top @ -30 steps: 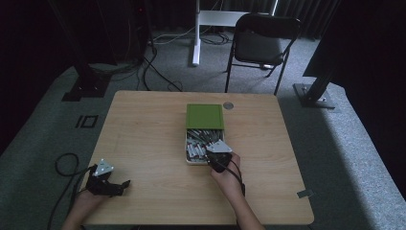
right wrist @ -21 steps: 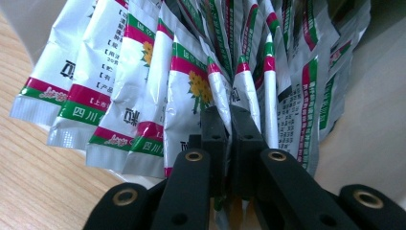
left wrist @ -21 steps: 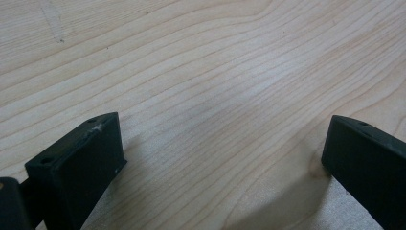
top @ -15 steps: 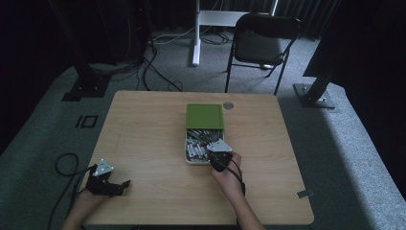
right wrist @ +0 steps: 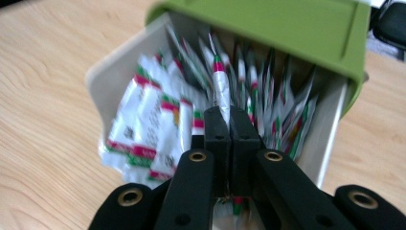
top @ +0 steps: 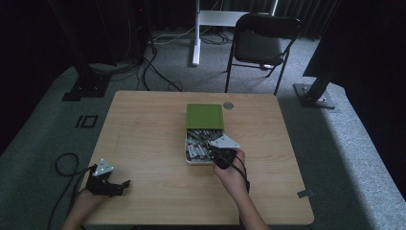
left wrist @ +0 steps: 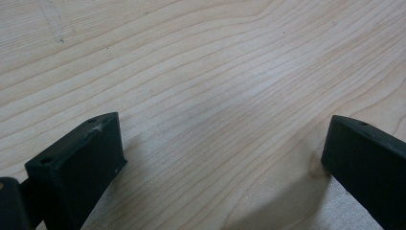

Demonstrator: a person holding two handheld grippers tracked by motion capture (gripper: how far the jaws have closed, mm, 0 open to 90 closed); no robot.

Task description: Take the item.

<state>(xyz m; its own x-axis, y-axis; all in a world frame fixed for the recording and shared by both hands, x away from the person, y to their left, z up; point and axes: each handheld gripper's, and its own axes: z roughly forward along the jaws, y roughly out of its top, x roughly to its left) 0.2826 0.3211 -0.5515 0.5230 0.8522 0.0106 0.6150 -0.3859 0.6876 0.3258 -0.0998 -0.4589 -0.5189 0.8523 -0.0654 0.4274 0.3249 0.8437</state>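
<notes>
Pinching sachet (right wrist: 221, 91), right tongs (right wrist: 230, 115) closed

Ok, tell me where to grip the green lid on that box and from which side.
Take the green lid by its far edge, coming from the chair side. It lies flat over the far half of the box, and the right tool, shut on a packet, crowds the near end. The open left tool is free.

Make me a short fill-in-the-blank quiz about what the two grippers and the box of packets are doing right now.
1. The right gripper is shut on a ____.
2. The box has a sliding lid coloured ____.
3. The left gripper, jaws ____, holds nothing.
4. The table is made of ____.

Missing words: packet; green; open; wood
</notes>
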